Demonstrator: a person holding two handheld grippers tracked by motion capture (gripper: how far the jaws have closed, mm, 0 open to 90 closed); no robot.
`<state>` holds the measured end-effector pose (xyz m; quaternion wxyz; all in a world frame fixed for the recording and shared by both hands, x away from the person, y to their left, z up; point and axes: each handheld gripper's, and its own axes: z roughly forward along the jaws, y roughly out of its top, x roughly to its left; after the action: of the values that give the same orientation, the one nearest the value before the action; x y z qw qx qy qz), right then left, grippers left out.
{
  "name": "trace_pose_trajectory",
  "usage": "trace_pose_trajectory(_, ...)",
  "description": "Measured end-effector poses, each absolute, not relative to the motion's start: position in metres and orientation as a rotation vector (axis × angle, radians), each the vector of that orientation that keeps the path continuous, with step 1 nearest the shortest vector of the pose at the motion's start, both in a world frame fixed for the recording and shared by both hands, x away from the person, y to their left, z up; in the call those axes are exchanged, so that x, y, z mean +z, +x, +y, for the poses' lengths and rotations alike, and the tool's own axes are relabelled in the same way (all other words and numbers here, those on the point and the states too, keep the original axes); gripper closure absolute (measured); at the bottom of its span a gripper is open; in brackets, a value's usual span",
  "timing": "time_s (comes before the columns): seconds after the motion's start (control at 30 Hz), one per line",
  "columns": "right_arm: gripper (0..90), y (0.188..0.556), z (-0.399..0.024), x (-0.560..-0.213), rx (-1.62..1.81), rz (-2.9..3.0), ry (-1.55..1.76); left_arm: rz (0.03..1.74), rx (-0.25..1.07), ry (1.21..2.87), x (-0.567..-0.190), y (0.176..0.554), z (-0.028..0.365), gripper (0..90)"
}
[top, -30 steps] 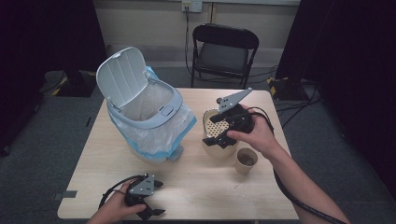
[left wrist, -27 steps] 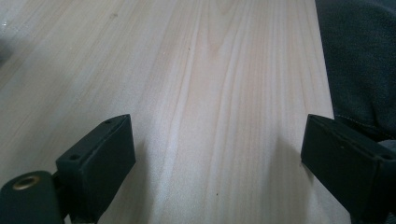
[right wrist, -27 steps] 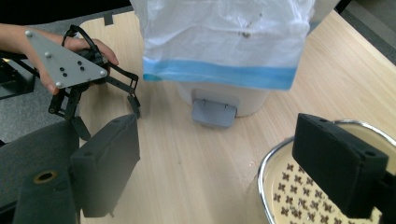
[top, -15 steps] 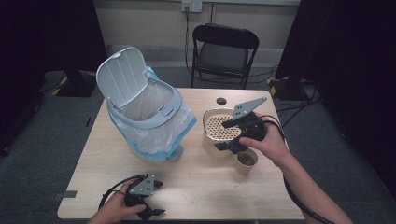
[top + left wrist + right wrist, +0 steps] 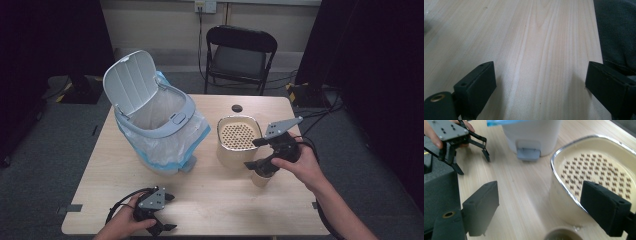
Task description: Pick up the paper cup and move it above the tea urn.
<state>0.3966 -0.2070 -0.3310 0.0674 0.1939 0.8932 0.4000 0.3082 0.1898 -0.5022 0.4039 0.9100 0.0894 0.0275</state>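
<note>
- The right tongs hang just above the small paper cup, at about 4 o'clock on the tabletop. In the right gripper view the cup's rim sits low between the two black jaws, which stand roughly half open with nothing pressed between them.
- The cup stands upright just beside the cream perforated container, at its 5 o'clock corner. Whether the two touch I cannot tell.
- By my reading, the step in hand is the approach to the cup: the tongs are lined up over it but no grip is made yet.
- The left tongs rest at about 7 o'clock near the front edge, jaws spread wide over bare wood, holding nothing.
- The pedal bin, with its lid thrown back and a clear liner inside, stands at about 10 o'clock, well apart from the cup.
- The next move probably calls for lowering the right tongs until the pads straddle the cup's wall or rim, then closing gently, since thin paper would buckle under a hard squeeze.
- The cup seems to hold something dark, so it should stay upright when lifted, and it should clear the container's metal rim.
- A small dark disc lies at 12 o'clock, out of the way.
</note>
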Motion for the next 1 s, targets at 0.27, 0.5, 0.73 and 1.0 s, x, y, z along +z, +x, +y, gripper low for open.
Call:
trace_pose_trajectory(0.27, 14.8, 0.39, -0.231, -0.343, 1.188, 2.668, 0.651, 0.226, 0.069, 2.299, -0.502, 0.308, 0.19, 9.0)
trace_pose_trajectory(0.5, 14.8, 0.389, -0.243, -0.352, 1.17, 2.656, 0.684, 0.226, 0.069, 2.299, -0.502, 0.308, 0.19, 8.9)
trace_pose_trajectory(0.73, 14.8, 0.385, -0.254, -0.364, 1.158, 2.647, 0.705, 0.227, 0.07, 2.299, -0.502, 0.308, 0.19, 8.9)
trace_pose_trajectory(1.0, 14.7, 0.379, -0.273, -0.382, 1.152, 2.634, 0.766, 0.227, 0.07, 2.299, -0.502, 0.308, 0.19, 8.9)
